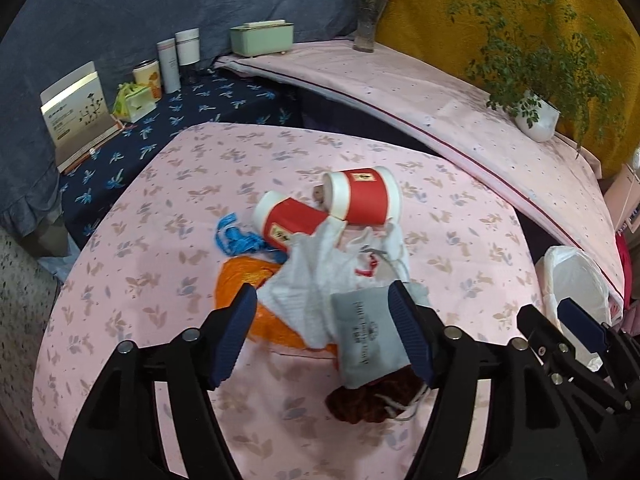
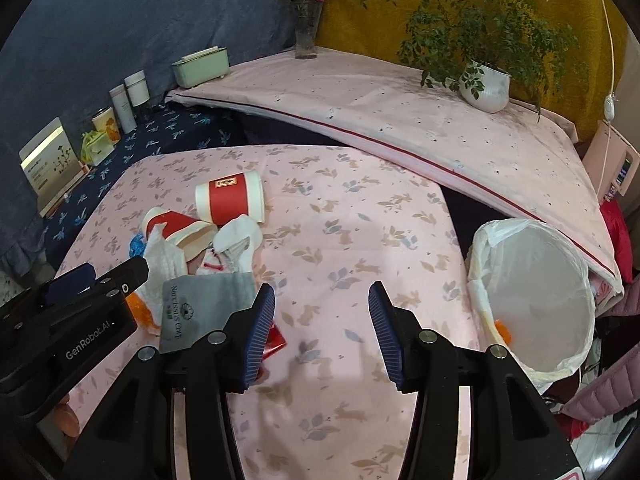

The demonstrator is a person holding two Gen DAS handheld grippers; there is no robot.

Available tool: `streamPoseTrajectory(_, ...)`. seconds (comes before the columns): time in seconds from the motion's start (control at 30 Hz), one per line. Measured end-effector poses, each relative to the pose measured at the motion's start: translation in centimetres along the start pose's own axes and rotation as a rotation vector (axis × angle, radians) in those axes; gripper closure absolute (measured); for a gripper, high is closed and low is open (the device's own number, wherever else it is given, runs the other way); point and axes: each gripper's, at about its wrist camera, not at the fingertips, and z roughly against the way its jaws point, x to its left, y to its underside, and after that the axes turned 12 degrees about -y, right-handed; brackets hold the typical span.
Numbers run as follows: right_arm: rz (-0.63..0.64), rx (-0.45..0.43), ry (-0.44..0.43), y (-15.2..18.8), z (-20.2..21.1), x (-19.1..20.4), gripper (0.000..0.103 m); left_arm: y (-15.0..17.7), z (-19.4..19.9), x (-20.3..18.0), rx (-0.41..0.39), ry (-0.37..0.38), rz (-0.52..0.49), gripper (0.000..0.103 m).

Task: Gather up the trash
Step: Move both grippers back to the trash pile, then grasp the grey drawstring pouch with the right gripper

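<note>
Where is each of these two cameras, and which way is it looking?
Left wrist: on the left gripper, looking down along its open fingers at the trash pile: cups, grey pouch. The right gripper shows at the right edge.
Right wrist: on the right gripper, open over bare tablecloth, bin at right. The left gripper shows at the left edge.
Shared: cups, pouch, bin, potted plant.

2 red paper cups, 1 grey pouch, 1 orange bag, 1 lined bin, 2 plants.
</note>
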Motion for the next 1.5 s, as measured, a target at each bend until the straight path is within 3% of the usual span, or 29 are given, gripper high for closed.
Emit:
streamPoseTrajectory(0.17, 0.011, 0.041, -0.027, 0.9, -1.4, 1.8, 0.051, 0.6, -0.6, 2.2, 0.001, -0.038, 0.009, 0.032)
streamPoseTrajectory(0.6, 0.054, 0.103, -0.113, 2.5, -3.4, 6.1, 0.046, 2.4, -3.0, 7.9, 0.082, -0.093, 0.090, 0.032)
streamPoseTrajectory(0.7, 0.071, 0.134, -0.130, 3.1, -4.6, 7.3, 0.046, 2.7, -3.3, 9.0, 0.090, -0.110, 0.105, 0.026)
streamPoseTrajectory(0.93, 0.089, 0.170, -0.107, 3.6, -7.3, 8.5, 0.046, 3.1, -3.8, 10.7, 0.099, -0.126, 0.120, 0.026)
streamPoseTrajectory(1.0, 0.092, 0.174, -0.093, 3.6, -7.6, 8.3, 0.057, 3.1, -3.8, 10.8, 0.102, -0.124, 0.121, 0.026)
streamPoseTrajectory(1.03, 0.091, 0.183, -0.091, 3.5, -7.8, 8.1, 0.078, 3.2, -3.8, 10.8, 0.104, -0.121, 0.121, 0.026)
streamPoseTrajectory(1.07, 0.083, 0.189, -0.091, 3.5, -7.8, 7.8, 0.092, 3.2, -3.8, 10.8, 0.104, -0.117, 0.118, 0.026)
streamPoseTrajectory(1.3, 0.022, 0.103, -0.075, 2.2, -4.7, 4.6, 0.094, 3.6, -2.9, 8.3, 0.097, -0.064, 0.070, 0.026)
streamPoseTrajectory(1.5, -0.044, 0.038, -0.040, 1.0, -1.9, 1.0, 0.095, 4.6, -1.9, 4.5, 0.114, 0.038, 0.014, 0.026)
